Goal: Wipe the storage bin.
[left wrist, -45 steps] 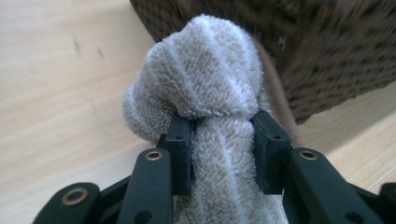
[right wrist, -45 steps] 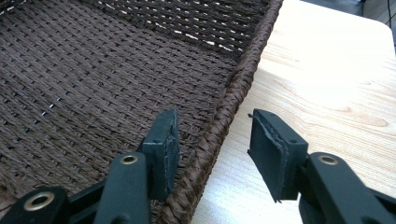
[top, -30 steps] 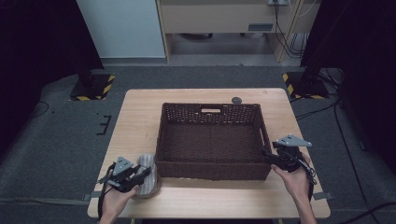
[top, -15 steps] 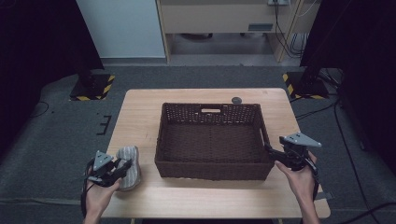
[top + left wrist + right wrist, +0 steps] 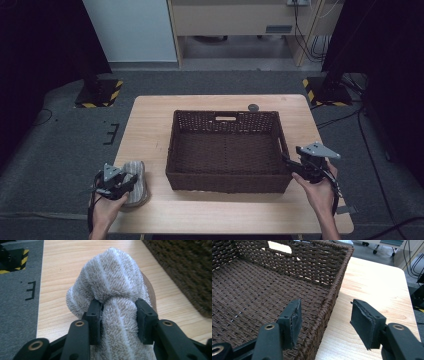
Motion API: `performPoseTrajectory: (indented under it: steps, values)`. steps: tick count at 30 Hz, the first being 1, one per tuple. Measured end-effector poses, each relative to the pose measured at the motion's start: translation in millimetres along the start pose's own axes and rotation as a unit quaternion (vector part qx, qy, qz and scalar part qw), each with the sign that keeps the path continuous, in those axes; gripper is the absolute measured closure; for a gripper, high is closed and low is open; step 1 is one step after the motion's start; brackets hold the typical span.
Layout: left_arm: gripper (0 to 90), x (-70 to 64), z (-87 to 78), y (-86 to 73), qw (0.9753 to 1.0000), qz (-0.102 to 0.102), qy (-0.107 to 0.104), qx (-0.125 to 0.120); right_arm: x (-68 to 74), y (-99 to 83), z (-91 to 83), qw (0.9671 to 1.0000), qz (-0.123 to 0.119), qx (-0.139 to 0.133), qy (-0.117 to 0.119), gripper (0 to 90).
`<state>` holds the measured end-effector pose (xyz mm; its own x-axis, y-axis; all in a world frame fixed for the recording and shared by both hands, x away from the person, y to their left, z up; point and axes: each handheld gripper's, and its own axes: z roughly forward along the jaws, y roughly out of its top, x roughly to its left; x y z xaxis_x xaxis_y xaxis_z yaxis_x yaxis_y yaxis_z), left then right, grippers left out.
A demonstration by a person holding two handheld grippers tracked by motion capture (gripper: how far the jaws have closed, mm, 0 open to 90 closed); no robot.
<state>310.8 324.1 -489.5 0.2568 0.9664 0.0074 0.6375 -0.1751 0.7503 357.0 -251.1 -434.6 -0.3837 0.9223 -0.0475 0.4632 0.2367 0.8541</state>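
Note:
A fluffy beige striped slipper with a brown sole lies on the wooden table near its front left corner, left of a dark brown wicker basket. My left gripper is shut on the slipper's near end; in the high view the left gripper and slipper sit by the table's left edge. My right gripper is open and straddles the basket's right rim, one jaw inside and one outside. It appears at the basket's front right corner as the right gripper.
The basket's interior holds nothing. A small dark round object lies on the table behind the basket. Bare tabletop stretches right of the basket. Black stands with yellow-striped bases are on the floor beyond the table.
My left gripper has carried the slipper leftward, away from the basket's front left corner toward the table's left edge. The right gripper has stayed at the basket's right rim, shifting only slightly.

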Motion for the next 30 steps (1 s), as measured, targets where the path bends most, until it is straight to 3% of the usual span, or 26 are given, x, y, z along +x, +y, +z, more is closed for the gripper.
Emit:
performPoseTrajectory:
  steps: [9,16,30]
  values:
    - [50.4,3.6,7.7,-3.5,0.9999,-0.008,0.009,0.001,0.8,-2.1,3.6,1.0,0.008,-0.002,0.001,47.1]
    - [39.8,5.4,1.7,-1.4,0.9996,-0.019,0.005,-0.021,3.4,-2.7,6.4,0.9999,0.0,0.006,0.01,53.2]
    - [37.0,0.7,-9.1,7.1,0.9979,-0.027,-0.017,-0.056,4.6,-5.9,5.7,0.9993,0.023,0.007,0.027,60.5]
